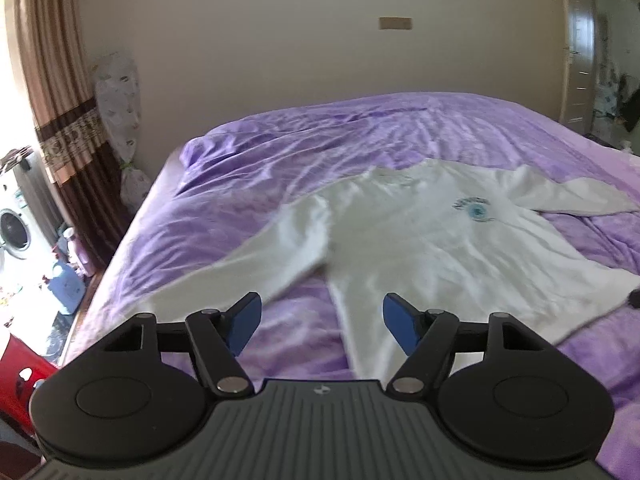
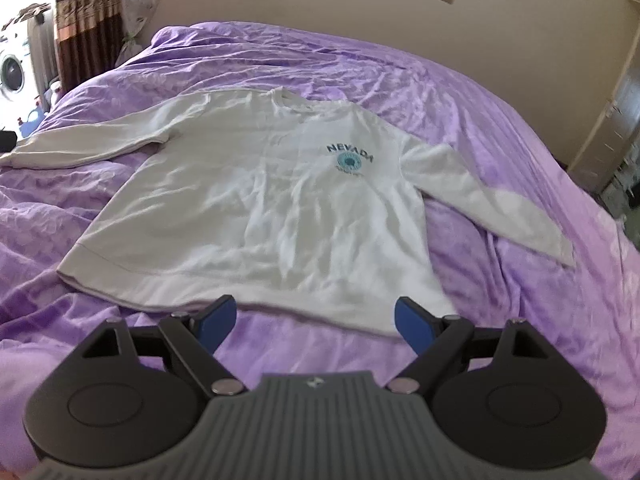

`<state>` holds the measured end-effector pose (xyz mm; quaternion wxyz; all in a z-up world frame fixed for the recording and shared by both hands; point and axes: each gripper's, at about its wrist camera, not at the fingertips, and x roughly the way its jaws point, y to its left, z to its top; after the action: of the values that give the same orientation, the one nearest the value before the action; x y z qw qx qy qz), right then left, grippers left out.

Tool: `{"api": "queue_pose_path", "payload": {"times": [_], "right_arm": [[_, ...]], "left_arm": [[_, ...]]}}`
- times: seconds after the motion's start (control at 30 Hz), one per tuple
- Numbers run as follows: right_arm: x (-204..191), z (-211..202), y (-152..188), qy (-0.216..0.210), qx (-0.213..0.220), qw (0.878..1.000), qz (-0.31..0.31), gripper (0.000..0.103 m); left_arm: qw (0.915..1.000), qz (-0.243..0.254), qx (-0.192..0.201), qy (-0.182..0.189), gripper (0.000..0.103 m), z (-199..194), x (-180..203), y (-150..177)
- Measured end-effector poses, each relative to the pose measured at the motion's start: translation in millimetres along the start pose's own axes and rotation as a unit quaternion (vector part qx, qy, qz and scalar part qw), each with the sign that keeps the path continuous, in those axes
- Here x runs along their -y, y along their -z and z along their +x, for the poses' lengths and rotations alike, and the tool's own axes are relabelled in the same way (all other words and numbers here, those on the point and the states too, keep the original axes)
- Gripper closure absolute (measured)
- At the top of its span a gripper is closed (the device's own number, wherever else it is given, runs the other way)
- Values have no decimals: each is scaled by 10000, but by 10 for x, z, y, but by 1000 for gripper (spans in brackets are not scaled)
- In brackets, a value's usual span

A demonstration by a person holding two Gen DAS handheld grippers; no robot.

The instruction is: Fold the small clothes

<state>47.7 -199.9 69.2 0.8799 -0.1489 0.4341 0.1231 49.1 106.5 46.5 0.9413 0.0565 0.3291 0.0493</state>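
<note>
1. White sweatshirt (image 2: 256,204) lies flat, front up, sleeves spread, on purple bed (image 2: 500,128).
2. Left tool (image 1: 322,324) spread wide, empty, near sweatshirt's left sleeve.
3. Right tool (image 2: 316,322) spread wide, empty, near hem.

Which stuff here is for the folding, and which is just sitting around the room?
For the folding:
white shirt, spread flat on the purple bed cover
left gripper, open
right gripper, open

Just sitting around:
washing machine
curtain
blue bottle
door
</note>
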Motion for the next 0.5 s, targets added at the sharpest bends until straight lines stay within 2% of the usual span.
{"api": "queue_pose_path", "payload": {"times": [0.13,0.3,0.4,0.5], "right_arm": [[146,62,-345,-253,233,9994,-108,20],[189,326,-762,-303,581,9978,-141,20],[174,524,-933,-348,965,9947,82,21],[125,736,-1035,-597,1234,9899,348,26]], "left_arm": [[9984,-518,-123,-169,24,176,-535,-114],[9885,-1434,-241,-409,24,413,-1420,-125],[9760,-2084,-335,-541,24,571,-1976,-14],[9554,-2851,-475,-605,24,754,-2490,230]]}}
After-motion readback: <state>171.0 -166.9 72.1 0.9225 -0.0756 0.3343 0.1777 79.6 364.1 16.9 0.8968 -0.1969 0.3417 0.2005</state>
